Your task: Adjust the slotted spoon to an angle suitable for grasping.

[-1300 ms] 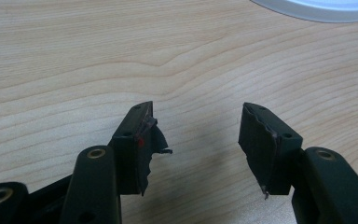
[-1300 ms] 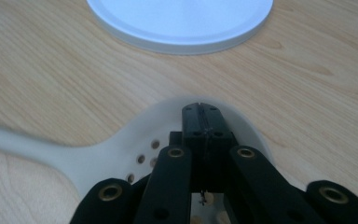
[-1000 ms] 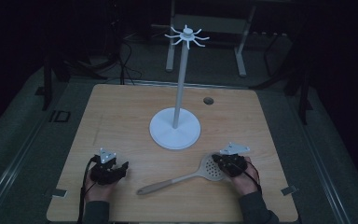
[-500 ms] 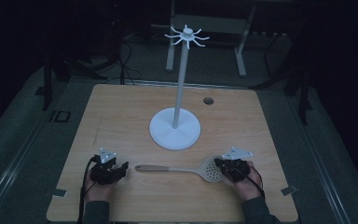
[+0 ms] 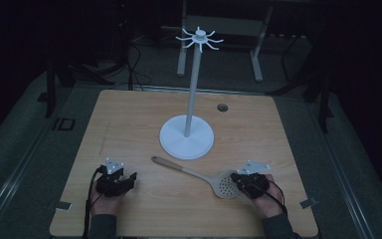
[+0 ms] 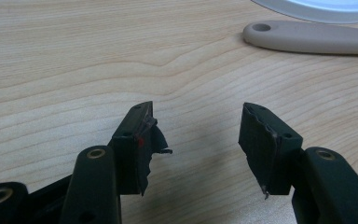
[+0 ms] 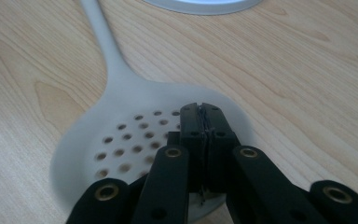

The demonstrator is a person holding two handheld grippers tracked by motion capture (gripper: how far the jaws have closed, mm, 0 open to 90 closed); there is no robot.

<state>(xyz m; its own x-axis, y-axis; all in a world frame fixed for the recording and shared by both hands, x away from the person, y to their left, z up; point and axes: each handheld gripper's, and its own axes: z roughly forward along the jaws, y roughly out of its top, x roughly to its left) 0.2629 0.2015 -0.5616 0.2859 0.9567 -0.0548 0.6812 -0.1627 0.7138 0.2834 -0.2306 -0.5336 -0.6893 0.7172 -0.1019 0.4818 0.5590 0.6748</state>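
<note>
— Starting with the big things: what's on the bench [image 5: 129,119]?
— A white hook stand [image 5: 187,135] at its middle, and a slotted spatula [image 5: 199,175] lying flat toward the near edge, its handle pointing at the stand's base.
— And the tongs?
— Left tongs [image 6: 196,133] spread, near the front-left corner. Right tongs [image 7: 201,122] pressed together over the spatula's perforated head; whether they grip it, I can't tell.

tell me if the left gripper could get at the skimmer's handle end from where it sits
Probably yes. The left gripper rests on the table with its jaws open, and the skimmer's handle end lies just ahead and to one side. Only bare wood shows between them; the stand base sits beyond the handle.
</note>
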